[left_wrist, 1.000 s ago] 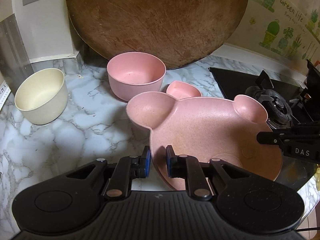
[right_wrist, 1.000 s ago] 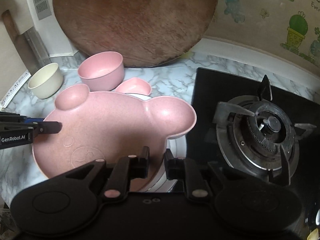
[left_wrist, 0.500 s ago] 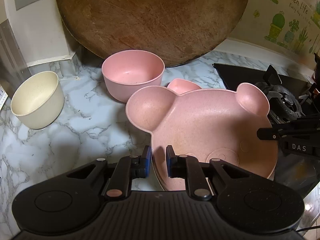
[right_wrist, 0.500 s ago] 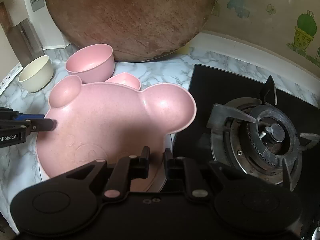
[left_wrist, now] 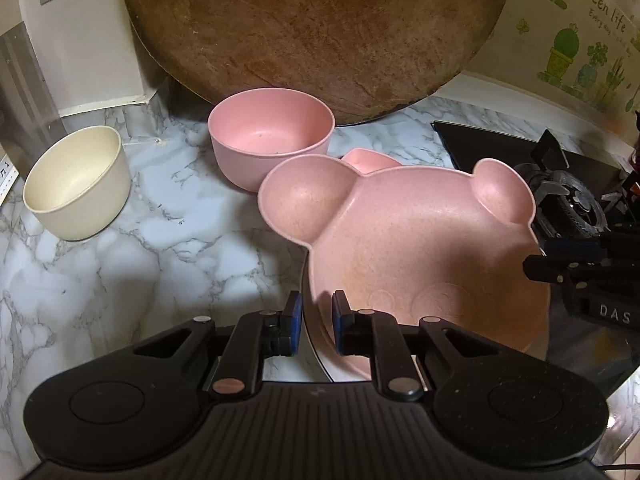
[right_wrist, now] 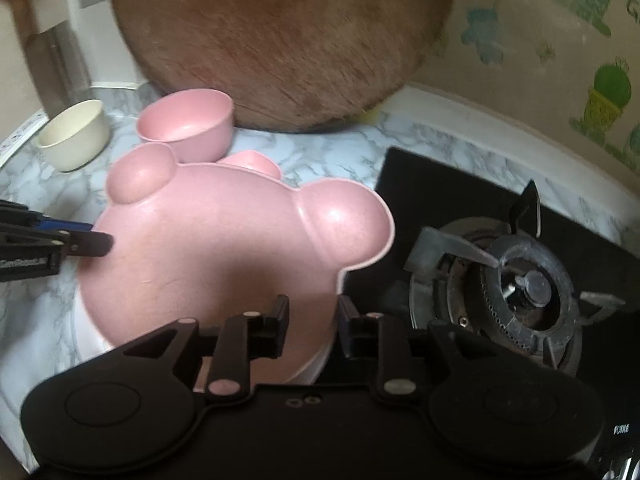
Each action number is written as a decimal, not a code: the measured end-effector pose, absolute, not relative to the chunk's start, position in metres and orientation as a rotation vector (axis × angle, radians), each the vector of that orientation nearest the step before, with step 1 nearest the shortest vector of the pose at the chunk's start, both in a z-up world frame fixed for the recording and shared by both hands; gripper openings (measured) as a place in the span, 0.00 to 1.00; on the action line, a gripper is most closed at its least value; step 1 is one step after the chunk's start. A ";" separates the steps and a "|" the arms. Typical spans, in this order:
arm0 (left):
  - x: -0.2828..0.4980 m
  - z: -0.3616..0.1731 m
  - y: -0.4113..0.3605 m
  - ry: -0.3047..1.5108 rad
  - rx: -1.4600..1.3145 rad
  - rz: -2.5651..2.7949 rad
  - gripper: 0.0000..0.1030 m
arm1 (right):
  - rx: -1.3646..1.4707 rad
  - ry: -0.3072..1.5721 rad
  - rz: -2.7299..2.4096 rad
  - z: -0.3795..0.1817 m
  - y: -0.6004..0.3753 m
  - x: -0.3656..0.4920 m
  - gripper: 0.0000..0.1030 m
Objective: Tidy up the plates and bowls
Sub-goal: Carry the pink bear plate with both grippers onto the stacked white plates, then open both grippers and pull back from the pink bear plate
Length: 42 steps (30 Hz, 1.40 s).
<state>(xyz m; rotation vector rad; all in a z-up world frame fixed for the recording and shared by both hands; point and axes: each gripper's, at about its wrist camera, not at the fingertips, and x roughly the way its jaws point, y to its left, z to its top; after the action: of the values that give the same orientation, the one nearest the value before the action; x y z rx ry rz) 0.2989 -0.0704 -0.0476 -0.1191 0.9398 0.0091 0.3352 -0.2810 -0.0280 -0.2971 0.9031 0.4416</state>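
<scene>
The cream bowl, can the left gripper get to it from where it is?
Probably yes. The cream bowl stands alone, bare counter before it, but the left gripper is shut on the bear plate.

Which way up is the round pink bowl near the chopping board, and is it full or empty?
Upright and empty: the round pink bowl shows its open mouth and a bare inside, apart from tiny specks.

White-and-grey marble countertop (left_wrist: 120, 264), large round brown wooden board (left_wrist: 320, 32) leaning against the wall, black glass gas hob (right_wrist: 520, 280), cactus-patterned wall stickers (left_wrist: 572, 52).

We found open marble counter (left_wrist: 132, 272) left of the bear-shaped plate (left_wrist: 420, 248); the pink bowl (left_wrist: 272, 144), cream bowl (left_wrist: 76, 188) and chopping board (left_wrist: 312, 32) blocked the back; the gas burner (right_wrist: 524, 288) hemmed the right.
</scene>
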 end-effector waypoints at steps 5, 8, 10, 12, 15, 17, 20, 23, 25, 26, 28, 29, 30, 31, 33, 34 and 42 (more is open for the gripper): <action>0.287 -0.038 -0.075 0.916 -0.136 0.008 0.15 | -0.301 0.868 0.502 -0.017 -0.273 0.320 0.39; 0.278 -0.032 -0.076 0.907 -0.149 0.007 0.15 | -0.293 0.857 0.532 -0.011 -0.269 0.312 0.43; 0.272 -0.028 -0.075 0.901 -0.154 0.006 0.15 | -0.293 0.848 0.550 -0.007 -0.265 0.306 0.45; 0.265 -0.025 -0.075 0.896 -0.155 0.001 0.15 | -0.298 0.836 0.569 -0.003 -0.260 0.299 0.55; 0.255 -0.019 -0.071 0.884 -0.147 -0.003 0.15 | -0.299 0.810 0.596 0.003 -0.253 0.288 0.59; 0.247 -0.015 -0.066 0.873 -0.145 -0.004 0.15 | -0.305 0.791 0.610 0.007 -0.248 0.281 0.62; 0.235 -0.010 -0.056 0.862 -0.148 -0.008 0.15 | -0.299 0.776 0.622 0.012 -0.238 0.270 0.67; 0.224 -0.006 -0.042 0.848 -0.152 0.001 0.15 | -0.292 0.761 0.626 0.016 -0.228 0.259 0.75; 0.216 -0.003 -0.032 0.839 -0.156 0.004 0.15 | -0.297 0.739 0.623 0.019 -0.220 0.250 0.79; 0.212 -0.002 -0.027 0.834 -0.155 0.005 0.15 | -0.301 0.731 0.621 0.021 -0.216 0.246 0.79; 0.204 0.001 -0.017 0.826 -0.153 0.004 0.17 | -0.298 0.724 0.621 0.023 -0.208 0.238 0.82; 0.200 0.002 -0.012 0.823 -0.154 0.005 0.19 | -0.293 0.722 0.620 0.025 -0.203 0.234 0.83; 0.195 0.003 -0.007 0.817 -0.157 0.005 0.28 | -0.288 0.721 0.616 0.027 -0.199 0.231 0.84; 0.190 0.004 -0.001 0.805 -0.160 0.005 0.40 | -0.282 0.720 0.614 0.029 -0.195 0.228 0.85; 0.180 0.008 0.009 0.771 -0.161 0.014 0.62 | -0.261 0.728 0.612 0.032 -0.187 0.223 0.86; 0.175 0.011 0.014 0.750 -0.158 0.021 0.68 | -0.246 0.733 0.612 0.034 -0.183 0.220 0.87; 0.149 0.024 0.049 0.717 -0.166 0.037 0.70 | -0.168 0.731 0.639 0.049 -0.158 0.196 0.99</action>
<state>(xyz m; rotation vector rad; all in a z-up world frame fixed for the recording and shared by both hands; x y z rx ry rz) 0.1485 0.0488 0.0240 -0.1661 0.7169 0.0375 0.1965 -0.1578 0.0485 -0.1681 0.7309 0.6389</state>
